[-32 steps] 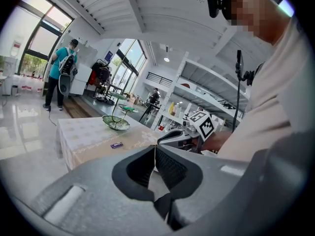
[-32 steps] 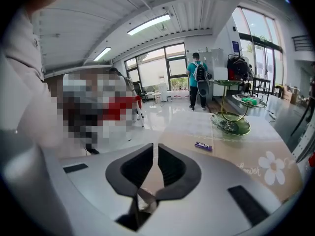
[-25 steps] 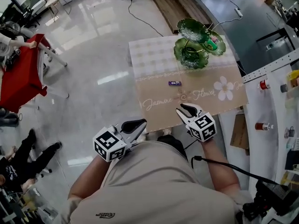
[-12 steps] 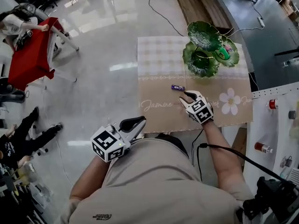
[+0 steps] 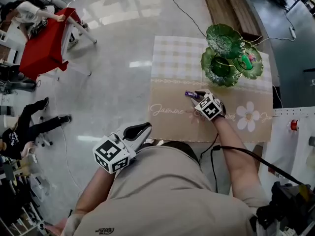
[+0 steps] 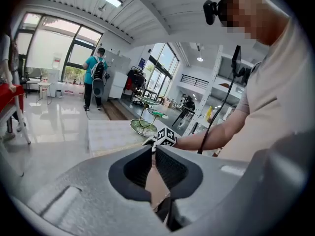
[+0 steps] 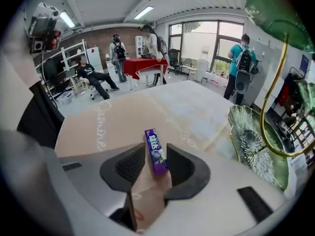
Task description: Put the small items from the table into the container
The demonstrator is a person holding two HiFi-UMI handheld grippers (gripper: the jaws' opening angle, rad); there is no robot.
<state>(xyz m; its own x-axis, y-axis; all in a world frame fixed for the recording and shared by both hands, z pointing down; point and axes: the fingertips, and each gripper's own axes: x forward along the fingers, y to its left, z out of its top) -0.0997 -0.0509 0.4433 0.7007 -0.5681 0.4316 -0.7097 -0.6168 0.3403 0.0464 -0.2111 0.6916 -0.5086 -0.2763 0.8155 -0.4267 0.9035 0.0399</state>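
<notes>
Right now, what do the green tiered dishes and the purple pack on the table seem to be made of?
Green tiered dishes: likely glass or glossy plastic, translucent green with moulded radiating ribs and bright glints. Purple pack: printed wrapper, glossy paper or foil by its sheen; which one is unclear.

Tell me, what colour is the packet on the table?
Purple. The packet shows best in the right gripper view.
</notes>
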